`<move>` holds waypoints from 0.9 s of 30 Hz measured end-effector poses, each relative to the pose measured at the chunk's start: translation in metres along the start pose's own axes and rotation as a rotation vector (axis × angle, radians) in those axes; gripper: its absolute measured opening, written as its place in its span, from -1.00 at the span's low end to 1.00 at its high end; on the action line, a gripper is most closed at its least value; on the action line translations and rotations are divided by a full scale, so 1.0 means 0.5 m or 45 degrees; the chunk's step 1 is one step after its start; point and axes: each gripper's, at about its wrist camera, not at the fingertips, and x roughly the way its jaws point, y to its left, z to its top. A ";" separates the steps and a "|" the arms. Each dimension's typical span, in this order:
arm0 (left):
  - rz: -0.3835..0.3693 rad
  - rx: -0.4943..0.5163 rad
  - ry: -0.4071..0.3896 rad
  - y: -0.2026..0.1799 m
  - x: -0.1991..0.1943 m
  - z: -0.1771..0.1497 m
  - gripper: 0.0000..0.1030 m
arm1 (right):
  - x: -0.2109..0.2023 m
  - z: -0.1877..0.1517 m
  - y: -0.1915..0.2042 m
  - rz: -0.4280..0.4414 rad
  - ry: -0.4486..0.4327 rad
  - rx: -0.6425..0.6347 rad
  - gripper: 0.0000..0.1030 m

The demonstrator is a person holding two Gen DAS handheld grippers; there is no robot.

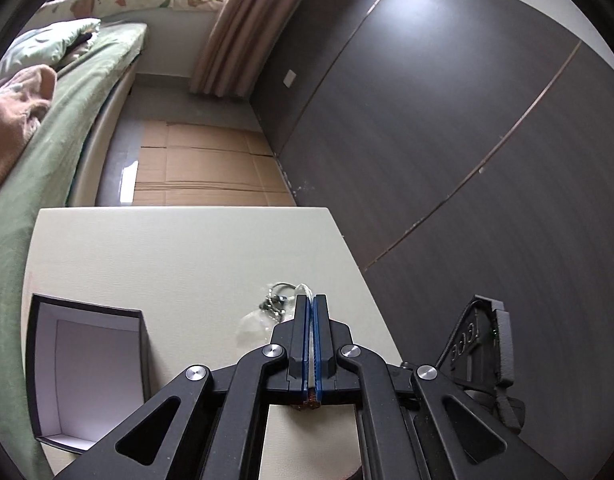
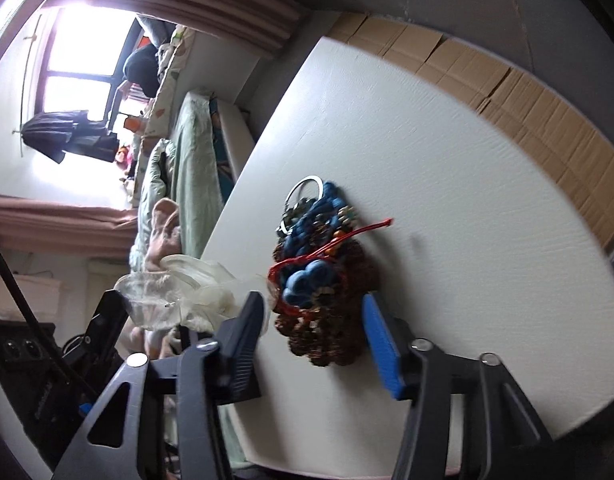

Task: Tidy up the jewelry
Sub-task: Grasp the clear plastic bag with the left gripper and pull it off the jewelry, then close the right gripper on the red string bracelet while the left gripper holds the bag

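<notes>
A pile of jewelry (image 2: pixel 321 264) lies on the white table (image 2: pixel 447 200): brown and blue bead strings, a red cord and a silver bangle. My right gripper (image 2: pixel 313 308) is open, its jaws on either side of the near end of the pile. A clear plastic bag (image 2: pixel 179 292) hangs left of it. My left gripper (image 1: pixel 311 300) is shut on the bag's whitish edge (image 1: pixel 305 289); part of the jewelry (image 1: pixel 273 304) and the bag (image 1: pixel 253 324) show just left of its tips.
An open black box (image 1: pixel 87 376) with a white inside stands on the table's left part in the left wrist view. A bed with green bedding (image 1: pixel 47 152) runs along the left. A dark wardrobe wall (image 1: pixel 467 140) is to the right. Cardboard (image 1: pixel 203 168) covers the floor beyond the table.
</notes>
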 end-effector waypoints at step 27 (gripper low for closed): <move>-0.001 -0.079 -0.020 0.038 -0.024 0.004 -0.98 | 0.024 0.029 0.044 -0.122 -0.082 -0.075 -0.03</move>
